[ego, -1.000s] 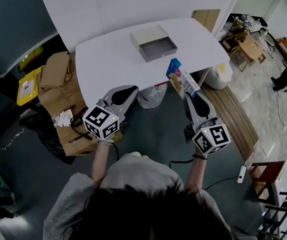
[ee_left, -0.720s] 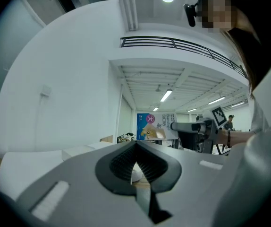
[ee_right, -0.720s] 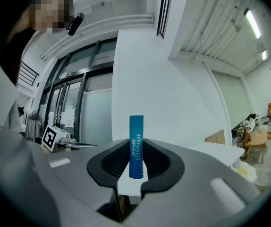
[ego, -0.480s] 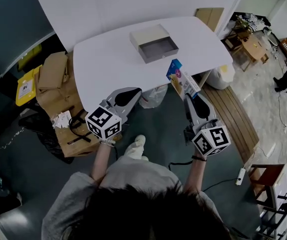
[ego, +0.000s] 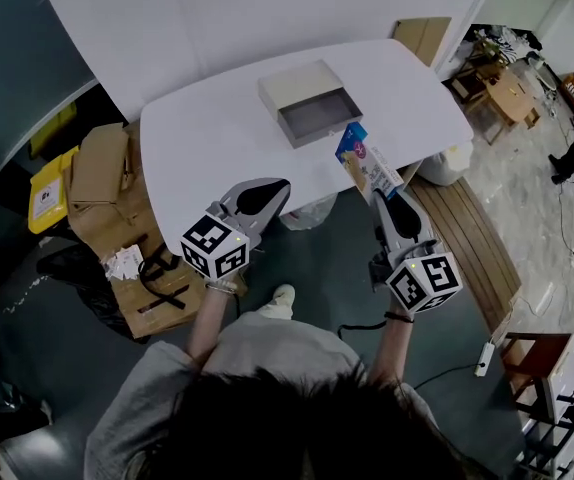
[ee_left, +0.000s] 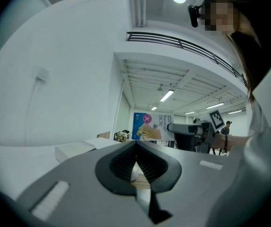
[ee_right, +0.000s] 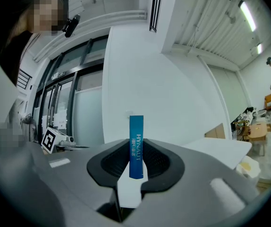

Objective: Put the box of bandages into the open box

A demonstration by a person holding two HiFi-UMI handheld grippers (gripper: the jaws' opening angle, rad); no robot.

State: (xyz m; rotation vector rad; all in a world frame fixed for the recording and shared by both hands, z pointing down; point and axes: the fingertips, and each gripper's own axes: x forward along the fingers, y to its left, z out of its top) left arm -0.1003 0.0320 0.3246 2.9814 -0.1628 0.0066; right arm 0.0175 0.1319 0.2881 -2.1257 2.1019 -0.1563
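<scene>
Blue-edged box of bandages (ee_right: pixel 136 145) stands upright, pinched between the jaws of the right gripper (ee_right: pixel 136 168), at the near edge of the table (ego: pixel 217 138) and close to the open box (ego: pixel 315 118). The left gripper (ee_left: pixel 136 163) has its jaws pressed together, empty. Its view shows the pack's printed face; the right gripper view shows only the narrow edge.

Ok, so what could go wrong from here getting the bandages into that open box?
The right gripper pinches the box of bandages only at its lower end, so it may pivot or slip on the way. The open box looks shallow and seems to sit free on the table; a tilted box of bandages could catch its rim and shove it.
</scene>
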